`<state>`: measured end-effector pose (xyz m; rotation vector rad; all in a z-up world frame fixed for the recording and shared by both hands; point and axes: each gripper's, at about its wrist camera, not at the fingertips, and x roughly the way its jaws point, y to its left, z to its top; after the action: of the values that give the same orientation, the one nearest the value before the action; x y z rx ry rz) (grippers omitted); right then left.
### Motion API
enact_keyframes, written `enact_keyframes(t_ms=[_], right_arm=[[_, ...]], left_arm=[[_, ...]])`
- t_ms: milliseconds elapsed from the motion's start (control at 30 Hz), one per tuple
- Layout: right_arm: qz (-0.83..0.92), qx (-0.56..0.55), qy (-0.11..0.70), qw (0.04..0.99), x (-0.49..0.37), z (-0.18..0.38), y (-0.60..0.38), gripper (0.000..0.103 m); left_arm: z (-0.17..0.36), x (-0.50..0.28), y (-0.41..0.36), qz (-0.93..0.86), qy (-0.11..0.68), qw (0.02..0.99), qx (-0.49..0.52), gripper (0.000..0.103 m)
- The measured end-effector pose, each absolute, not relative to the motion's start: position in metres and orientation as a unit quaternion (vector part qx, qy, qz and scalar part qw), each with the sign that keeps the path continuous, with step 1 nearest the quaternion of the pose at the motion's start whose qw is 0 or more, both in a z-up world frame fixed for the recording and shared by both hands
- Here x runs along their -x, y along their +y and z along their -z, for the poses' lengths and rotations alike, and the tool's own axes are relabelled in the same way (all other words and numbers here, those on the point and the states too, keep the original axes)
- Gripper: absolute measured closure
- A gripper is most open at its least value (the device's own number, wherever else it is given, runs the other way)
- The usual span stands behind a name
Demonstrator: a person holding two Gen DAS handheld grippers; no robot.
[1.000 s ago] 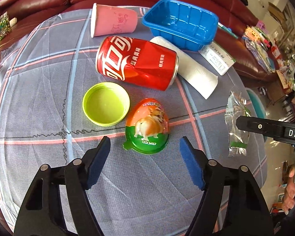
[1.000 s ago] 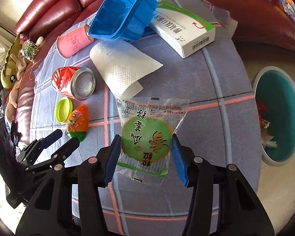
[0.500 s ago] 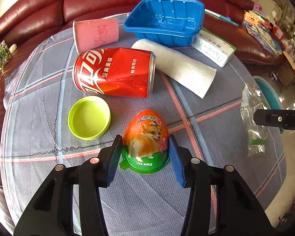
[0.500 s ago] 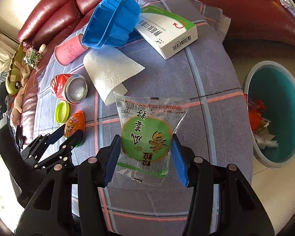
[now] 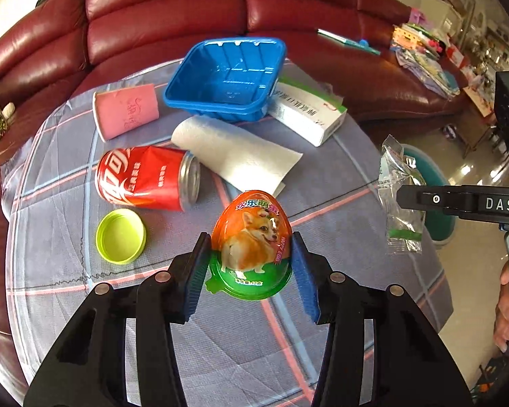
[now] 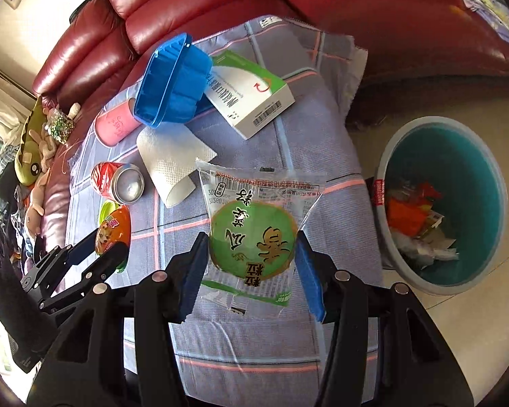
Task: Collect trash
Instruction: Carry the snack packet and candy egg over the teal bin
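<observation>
My left gripper (image 5: 251,264) is shut on an orange and green egg-shaped toy package (image 5: 251,244) with a dog picture, lifted off the table. My right gripper (image 6: 252,261) is shut on a clear snack wrapper (image 6: 254,234) with a green round label, held above the table's right side. That wrapper (image 5: 400,200) shows at the right of the left wrist view, and the egg package (image 6: 113,234) at the left of the right wrist view. A teal trash bin (image 6: 441,203) with litter inside stands on the floor to the right.
On the checked tablecloth (image 5: 220,339) lie a dented red can (image 5: 146,179), a yellow-green lid (image 5: 120,235), a pink cup (image 5: 125,110), a blue plastic tray (image 5: 227,78), a paper towel (image 5: 237,156) and a white box (image 5: 308,112). A red leather sofa (image 5: 186,10) stands behind.
The left gripper closed on the egg package and lifted it off the cloth. The right gripper carried the wrapper to the right, bringing the bin closer.
</observation>
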<state>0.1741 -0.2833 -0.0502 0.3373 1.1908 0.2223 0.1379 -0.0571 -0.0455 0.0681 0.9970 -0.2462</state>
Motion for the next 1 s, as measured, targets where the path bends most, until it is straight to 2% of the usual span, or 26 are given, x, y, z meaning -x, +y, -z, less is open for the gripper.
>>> enact_keyframes(t_ms=[500,1000], right_arm=[[-0.020,-0.199,0.502,0.841,-0.148,0.015,-0.422,0.054],[0.047,-0.241,0.489,0.837,-0.129,0.027,-0.529,0.054]], left_arm=[[0.021,-0.146,-0.192,0.229,0.461,0.853,-0.086,0.054],[0.060,-0.162,-0.340,0.314,0.482,0.806,-0.139,0.054]])
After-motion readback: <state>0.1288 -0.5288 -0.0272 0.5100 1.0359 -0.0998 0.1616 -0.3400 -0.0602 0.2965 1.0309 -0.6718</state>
